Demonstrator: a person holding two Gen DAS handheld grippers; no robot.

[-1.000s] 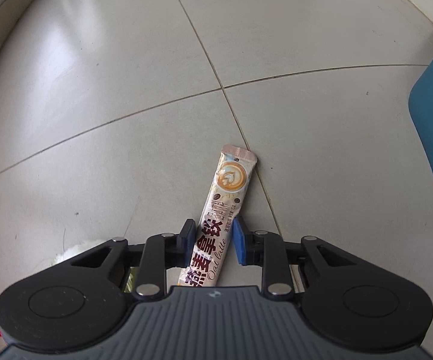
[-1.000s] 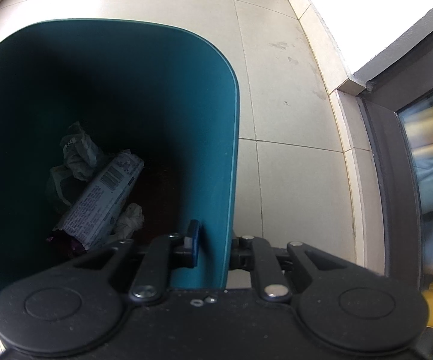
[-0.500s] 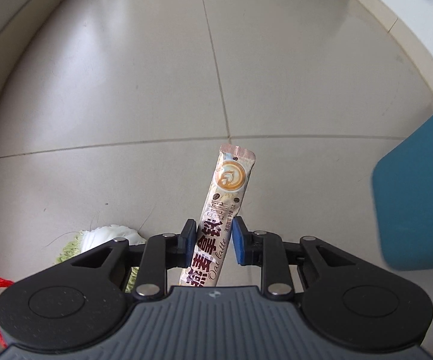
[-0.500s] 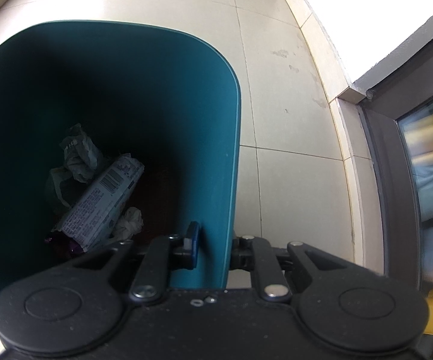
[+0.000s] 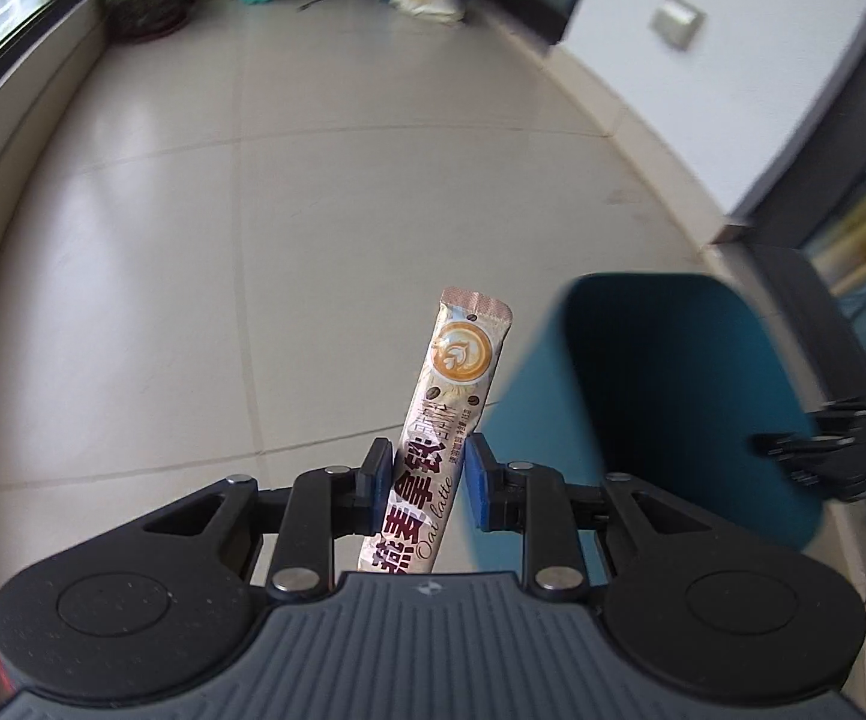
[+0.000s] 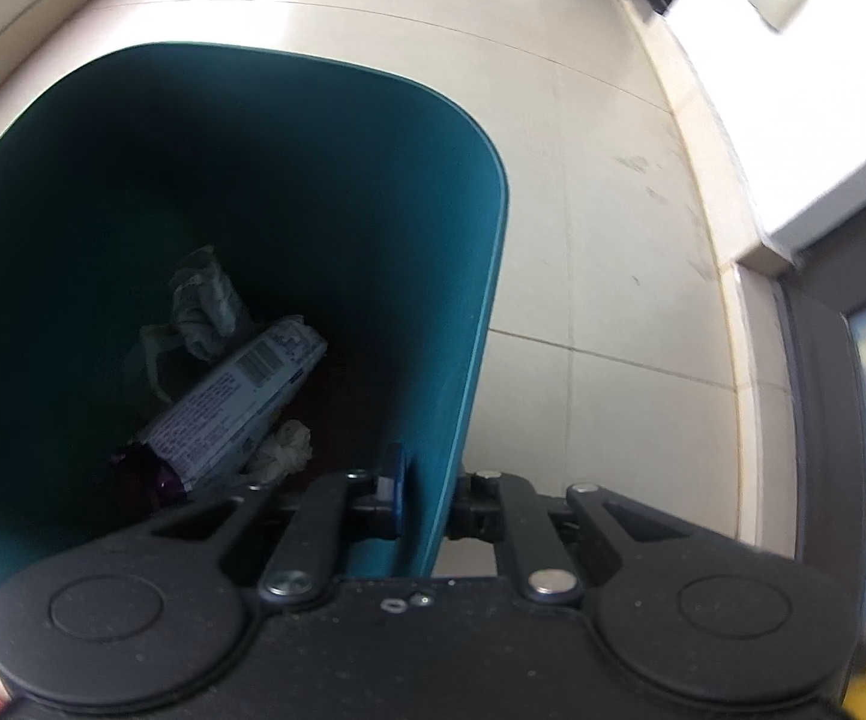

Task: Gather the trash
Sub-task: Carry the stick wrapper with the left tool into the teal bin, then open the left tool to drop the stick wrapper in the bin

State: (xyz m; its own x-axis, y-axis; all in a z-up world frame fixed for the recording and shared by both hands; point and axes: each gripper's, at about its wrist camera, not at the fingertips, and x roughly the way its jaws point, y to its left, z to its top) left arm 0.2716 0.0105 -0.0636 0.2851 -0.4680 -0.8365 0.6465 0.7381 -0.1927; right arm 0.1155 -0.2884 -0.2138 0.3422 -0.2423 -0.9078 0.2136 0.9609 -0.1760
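In the left wrist view, the left gripper (image 5: 425, 474) holds a coffee sachet (image 5: 446, 414) between its jaws, above the tiled floor (image 5: 252, 210), beside the teal bin (image 5: 673, 396). In the right wrist view, the right gripper (image 6: 429, 495) has its jaws clamped on the bin's (image 6: 463, 360) wall; wrappers (image 6: 234, 396) lie inside.

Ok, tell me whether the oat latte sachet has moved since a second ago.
Yes. The oat latte sachet, clamped in the left gripper, has come up off the floor tiles and now sits beside the teal bin.
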